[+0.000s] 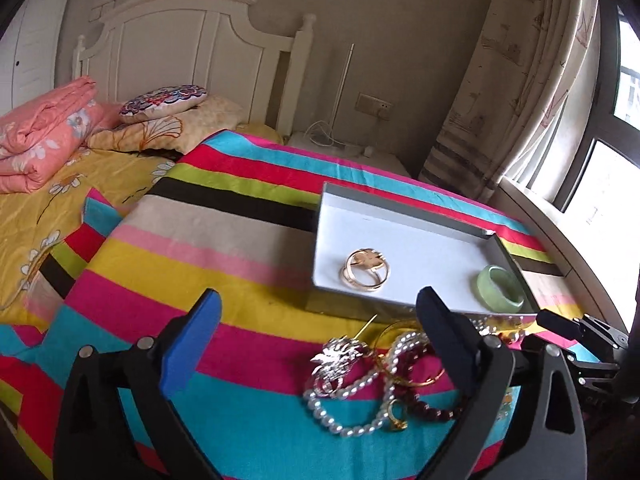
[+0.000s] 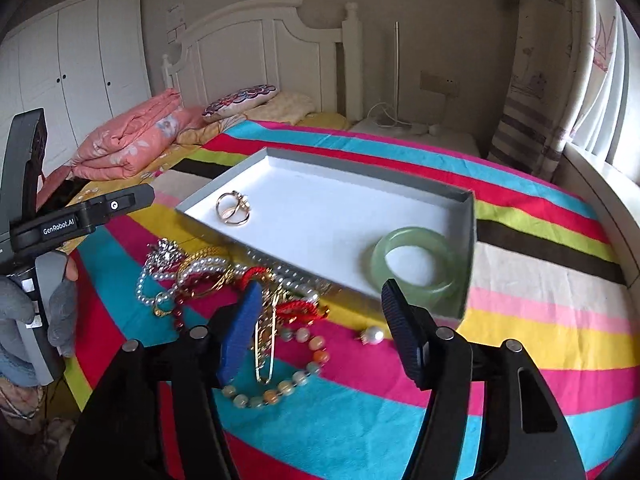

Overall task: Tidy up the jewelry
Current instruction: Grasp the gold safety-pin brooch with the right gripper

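A grey tray with a white floor [image 1: 400,236] [image 2: 320,200] lies on the striped bedspread. In it are a gold ring piece [image 1: 365,269] [image 2: 233,208] and a green jade bangle [image 1: 501,288] [image 2: 416,266]. A tangled pile of jewelry lies in front of the tray: a pearl strand [image 1: 340,412] [image 2: 160,276], a silver brooch [image 1: 338,354], dark red beads [image 1: 416,392], a gold chain [image 2: 266,344], red cord [image 2: 296,308], a pastel bead bracelet [image 2: 288,384] and a loose pearl [image 2: 372,335]. My left gripper [image 1: 320,336] is open above the pile. My right gripper [image 2: 320,328] is open over the pile's right side.
The striped bedspread [image 1: 200,280] covers the bed. A folded pink quilt [image 1: 44,136] and a patterned cushion [image 1: 164,102] lie by the white headboard [image 1: 192,48]. A curtain [image 1: 500,80] and window are at the right. The left gripper's body and gloved hand [image 2: 40,280] show at the left.
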